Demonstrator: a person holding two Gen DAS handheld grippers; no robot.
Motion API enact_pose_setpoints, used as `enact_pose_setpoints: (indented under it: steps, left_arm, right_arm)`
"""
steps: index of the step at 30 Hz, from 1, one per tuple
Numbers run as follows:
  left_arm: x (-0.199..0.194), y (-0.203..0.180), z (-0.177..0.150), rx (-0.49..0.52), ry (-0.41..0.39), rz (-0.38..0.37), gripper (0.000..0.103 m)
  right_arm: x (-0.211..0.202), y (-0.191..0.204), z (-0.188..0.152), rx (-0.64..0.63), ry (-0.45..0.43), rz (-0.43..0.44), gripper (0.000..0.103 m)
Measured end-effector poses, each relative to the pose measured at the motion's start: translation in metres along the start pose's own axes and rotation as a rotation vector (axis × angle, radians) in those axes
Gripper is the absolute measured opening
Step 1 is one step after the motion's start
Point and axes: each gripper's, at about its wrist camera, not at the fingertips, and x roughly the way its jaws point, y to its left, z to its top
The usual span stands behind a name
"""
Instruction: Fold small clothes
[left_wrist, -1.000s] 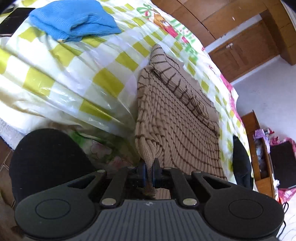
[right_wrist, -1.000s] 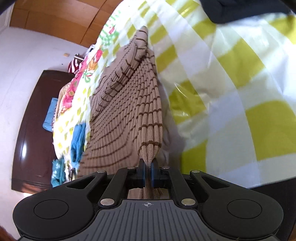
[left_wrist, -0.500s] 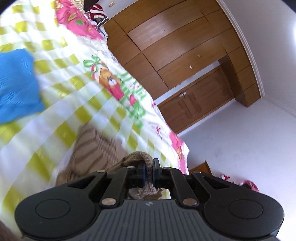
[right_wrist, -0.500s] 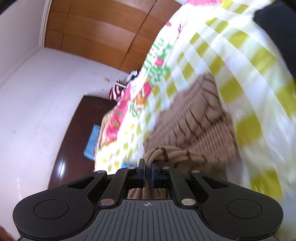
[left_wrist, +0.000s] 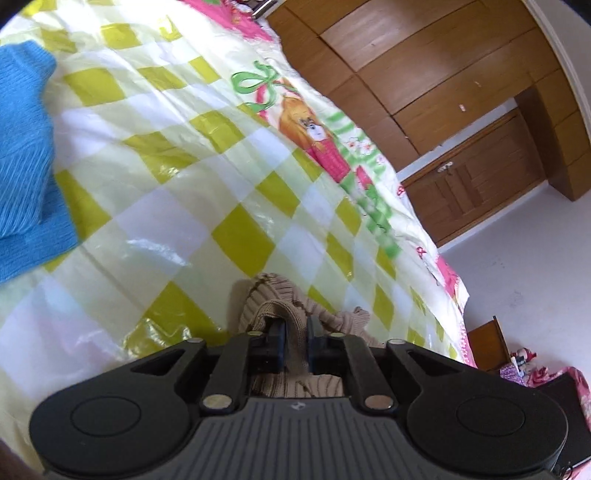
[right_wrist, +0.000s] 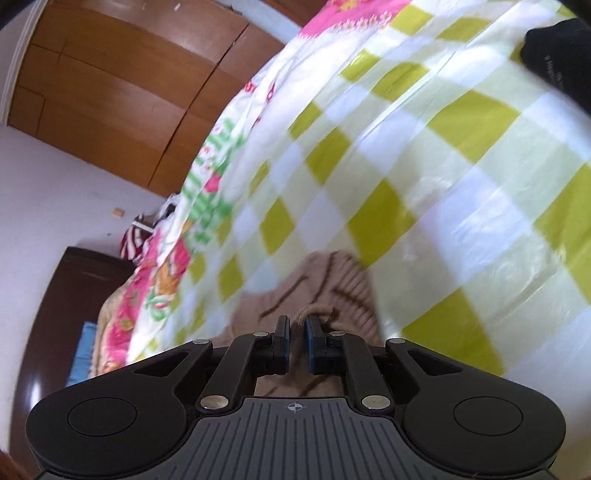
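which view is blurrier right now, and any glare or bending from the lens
Right wrist view: motion blur smears the checked cover and the brown striped knit. Left wrist view: sharper, the knit's ribs read clearly, with glare patches on the glossy cover. Both views: fisheye bends the wooden wardrobe lines and darkens the corners.

Checked plastic sheet (left_wrist: 236, 236); wooden wardrobe (left_wrist: 424, 70); perhaps dark headboard (right_wrist: 59, 306).
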Motion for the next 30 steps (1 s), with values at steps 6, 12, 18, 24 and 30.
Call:
enact_pose_setpoints:
  steps: [6, 12, 18, 24, 30]
  left_arm:
    - [-0.022, -0.011, 0.000, 0.091, -0.029, 0.036, 0.047]
    - [-0.049, 0.006, 0.006, 0.020, -0.117, 0.052, 0.057]
    - [-0.065, -0.005, -0.008, 0.126, -0.118, 0.082, 0.057]
    - [-0.025, -0.048, -0.042, 0.421, -0.050, 0.132, 0.056]
    - [-0.007, -0.004, -0.040, 0.371, 0.030, 0.241, 0.045]
  right_arm:
    - [-0.030, 0.010, -0.008, -0.228, -0.054, -0.074, 0.018]
    - [-0.028, 0.019, -0.031, -0.303, 0.042, -0.082, 0.026]
    - [-0.017, 0.023, -0.052, -0.391, 0.064, -0.178, 0.018]
    - [-0.014, 0.023, -0.051, -0.409, 0.055, -0.231, 0.008]
    - [-0.014, -0.005, -0.042, -0.343, 0.040, -0.266, 0.008]
